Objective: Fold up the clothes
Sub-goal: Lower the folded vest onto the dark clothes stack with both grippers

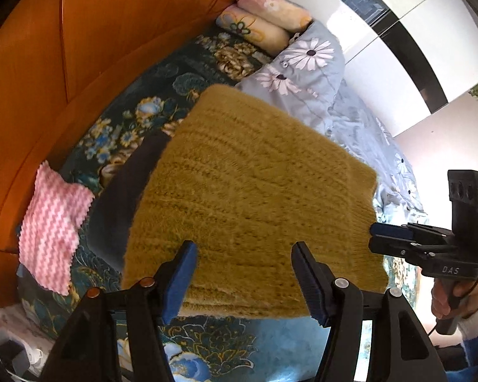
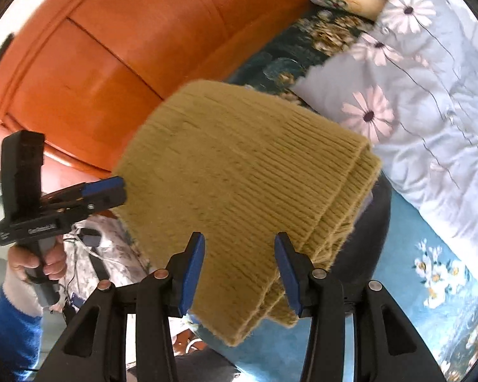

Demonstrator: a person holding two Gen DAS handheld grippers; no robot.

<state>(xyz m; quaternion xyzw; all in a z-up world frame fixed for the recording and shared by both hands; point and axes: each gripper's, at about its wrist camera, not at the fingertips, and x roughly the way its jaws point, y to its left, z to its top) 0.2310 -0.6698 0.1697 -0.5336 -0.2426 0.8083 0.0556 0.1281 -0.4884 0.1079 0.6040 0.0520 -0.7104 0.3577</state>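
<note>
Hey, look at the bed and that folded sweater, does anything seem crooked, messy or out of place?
Mostly tidy. The folded sweater is the one thing: its layers fan out unevenly along one side instead of stacking flush, and it lies partly over a dark garment. The blue quilt beyond is rumpled. Nothing looks damaged.

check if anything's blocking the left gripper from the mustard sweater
Nothing visible does. The mustard sweater lies directly ahead of the left gripper, filling the gap between its fingers. The right gripper sits off at the sweater's right edge.
</note>
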